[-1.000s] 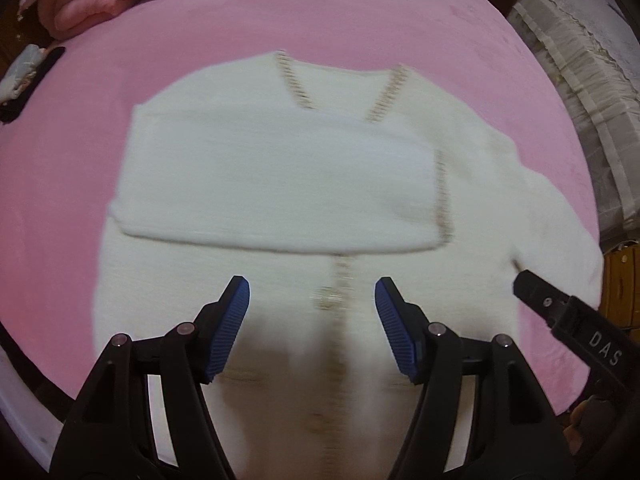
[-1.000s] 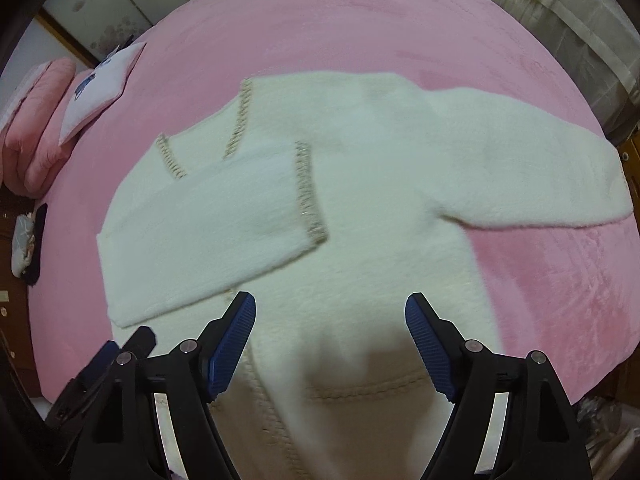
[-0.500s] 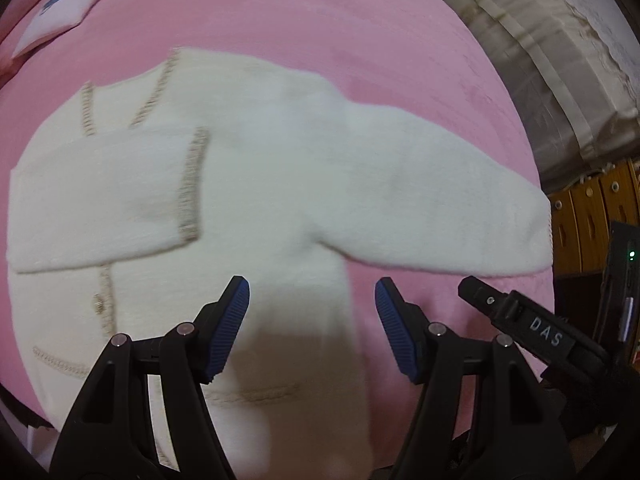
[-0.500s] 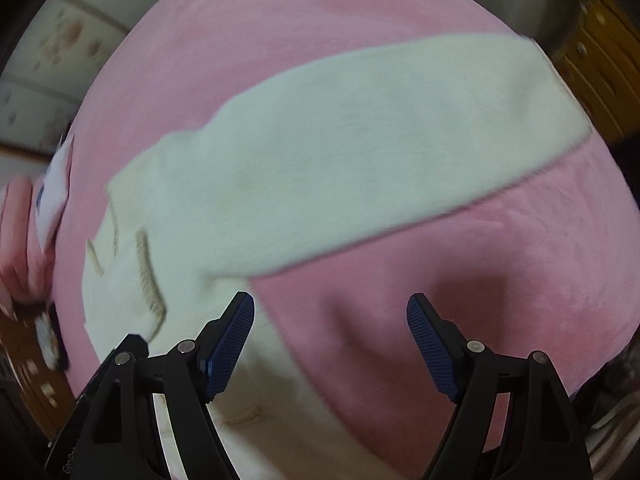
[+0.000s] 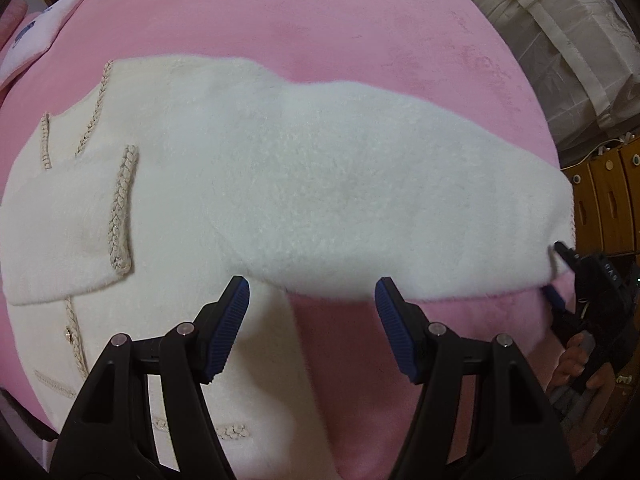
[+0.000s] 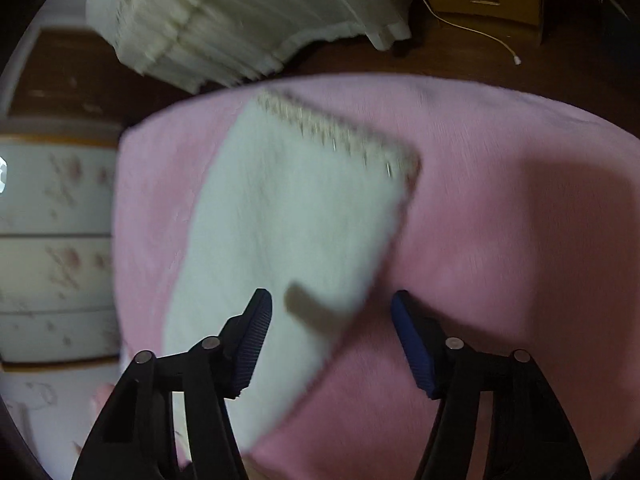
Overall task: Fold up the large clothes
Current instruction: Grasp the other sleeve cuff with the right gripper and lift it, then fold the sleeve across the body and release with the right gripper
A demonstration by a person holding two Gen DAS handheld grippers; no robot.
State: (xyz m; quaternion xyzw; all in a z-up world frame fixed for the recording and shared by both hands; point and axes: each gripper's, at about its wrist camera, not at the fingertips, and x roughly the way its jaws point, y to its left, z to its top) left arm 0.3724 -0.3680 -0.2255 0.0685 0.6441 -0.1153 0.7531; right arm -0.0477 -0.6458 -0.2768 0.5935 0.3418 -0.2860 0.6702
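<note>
A white fuzzy cardigan [image 5: 224, 184] with beige braided trim lies flat on a pink bed cover [image 5: 320, 20]. Its left sleeve is folded across the chest, cuff [image 5: 120, 208] at centre. The right sleeve [image 5: 400, 208] stretches out to the right. My left gripper [image 5: 310, 316] is open, just in front of that sleeve's lower edge near the armpit. My right gripper [image 6: 332, 332] is open over the sleeve's cuff end [image 6: 288, 232]; its braided cuff [image 6: 340, 132] is blurred. It also shows at the sleeve's end in the left wrist view [image 5: 560, 276].
A white pillow [image 5: 36, 36] lies at the bed's far left. Cream lace bedding [image 5: 560, 40] is piled to the right, and wooden drawers [image 5: 608, 204] stand beyond the bed's edge. A cable [image 6: 472, 32] lies on the dark floor.
Both grippers have swung right from the cardigan's front toward the outstretched right sleeve. The right gripper now hovers at the cuff end. The cardigan has not moved.
</note>
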